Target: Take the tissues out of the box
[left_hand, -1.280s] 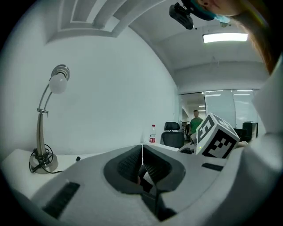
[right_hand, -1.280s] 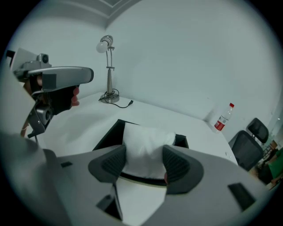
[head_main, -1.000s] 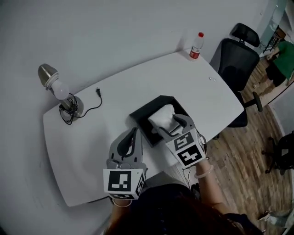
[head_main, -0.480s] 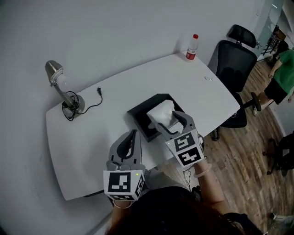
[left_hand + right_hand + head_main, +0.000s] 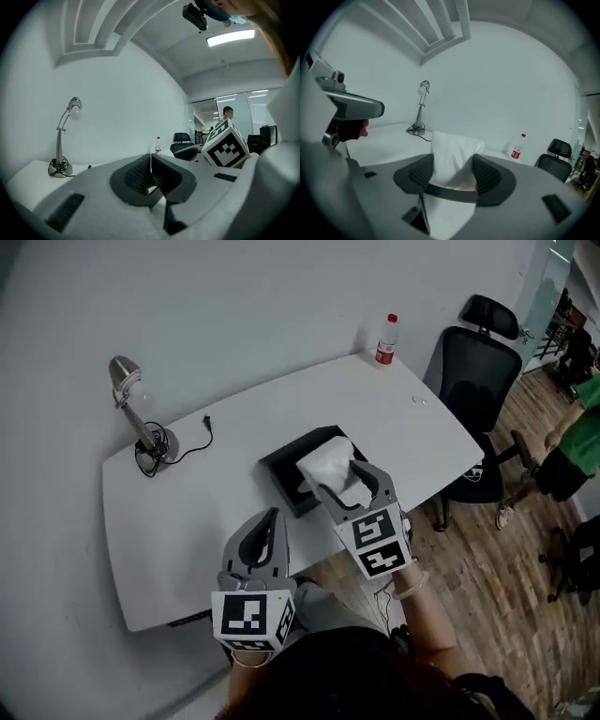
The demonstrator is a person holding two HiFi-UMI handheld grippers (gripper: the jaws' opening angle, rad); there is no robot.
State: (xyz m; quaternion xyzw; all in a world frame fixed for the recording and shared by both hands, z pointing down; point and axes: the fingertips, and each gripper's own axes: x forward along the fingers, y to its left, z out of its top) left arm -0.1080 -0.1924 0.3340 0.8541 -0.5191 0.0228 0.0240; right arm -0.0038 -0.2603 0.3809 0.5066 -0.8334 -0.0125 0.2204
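The right tool [image 5: 339, 480] grips the tissues [image 5: 324, 463] and has lifted them, so they now rise out of the black box [image 5: 284, 468] near the tabletop's [image 5: 187, 512] near edge. The extraction looks nearly done. The left tool [image 5: 271, 515] is clenched on nothing and hovers to the left.

We are wearing a dark top [image 5: 337, 673] and a pale band [image 5: 413, 590] round the right wrist. In each hand we are carrying a matching tool. The left gripper [image 5: 270, 519] and the right gripper [image 5: 343, 482] are each showing a light grey moulded shell that is tapering into two curved jaws. Black ribbed pads [image 5: 136, 176] are lining the inner faces of the jaws, and narrow dark slots [image 5: 65, 211] are cutting into the shell behind them. Each tool is bearing a white cube, the left cube [image 5: 251, 615] and the right cube [image 5: 376, 546], printed with black square markers.
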